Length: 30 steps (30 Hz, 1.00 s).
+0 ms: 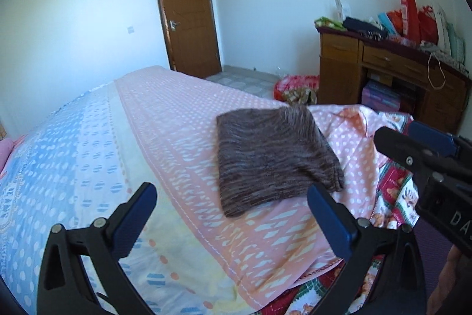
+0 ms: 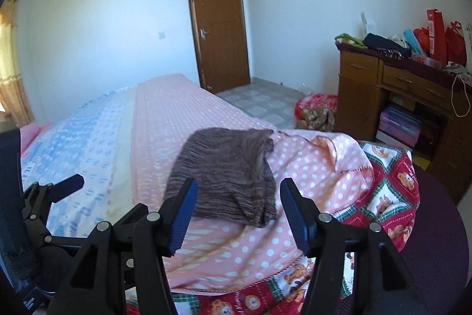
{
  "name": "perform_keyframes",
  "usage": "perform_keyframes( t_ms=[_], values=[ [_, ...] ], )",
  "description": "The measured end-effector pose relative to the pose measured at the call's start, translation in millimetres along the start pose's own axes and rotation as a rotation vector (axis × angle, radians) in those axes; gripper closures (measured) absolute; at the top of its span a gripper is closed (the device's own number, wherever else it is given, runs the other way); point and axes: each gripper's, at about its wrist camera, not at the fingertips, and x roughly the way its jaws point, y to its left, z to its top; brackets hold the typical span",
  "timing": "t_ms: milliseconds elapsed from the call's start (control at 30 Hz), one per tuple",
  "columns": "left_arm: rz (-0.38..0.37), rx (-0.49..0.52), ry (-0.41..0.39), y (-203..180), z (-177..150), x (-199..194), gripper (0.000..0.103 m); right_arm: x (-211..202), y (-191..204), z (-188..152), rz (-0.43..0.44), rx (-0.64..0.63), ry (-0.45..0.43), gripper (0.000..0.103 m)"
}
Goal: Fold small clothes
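A brown striped knit garment [image 1: 274,155] [image 2: 230,164] lies folded into a rough rectangle on the pink dotted sheet [image 1: 177,114] [image 2: 165,114] near the bed's corner. My left gripper [image 1: 230,189] is open wide on the near side of the garment, clear of it, with nothing between its blue pads. My right gripper [image 2: 239,185] hovers just before the garment's near edge, open about half way and empty. In the left wrist view, the right gripper [image 1: 398,132] shows at the right edge. In the right wrist view, the left gripper [image 2: 41,167] shows at the far left.
A red quilt with bear pictures [image 1: 395,182] [image 2: 392,182] hangs over the bed's corner under the sheet. A wooden desk [image 1: 383,61] [image 2: 383,84] piled with bags stands at the right. A red bundle [image 2: 315,108] lies on the tiled floor, and a brown door [image 1: 188,16] is shut.
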Motion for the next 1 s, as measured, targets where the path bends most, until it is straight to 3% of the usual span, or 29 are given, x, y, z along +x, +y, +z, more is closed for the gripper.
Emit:
perform_keyframes(
  t_ms=[167, 333, 600, 1000],
  values=[
    [0.055, -0.007, -0.079, 5, 8, -22, 0.0, -20, 7, 4, -0.013, -0.037, -0.101, 0.043],
    [0.003, -0.059, -0.117, 8, 16, -35, 0.0, -38, 6, 12, 0.003, -0.022, -0.157, 0.043],
    [0.038, -0.101, -0.18, 7, 22, -46, 0.0, -65, 7, 17, -0.027, -0.041, -0.272, 0.039],
    [0.088, -0.094, -0.218, 7, 22, -54, 0.0, -71, 3, 17, -0.051, -0.008, -0.306, 0.038]
  ],
)
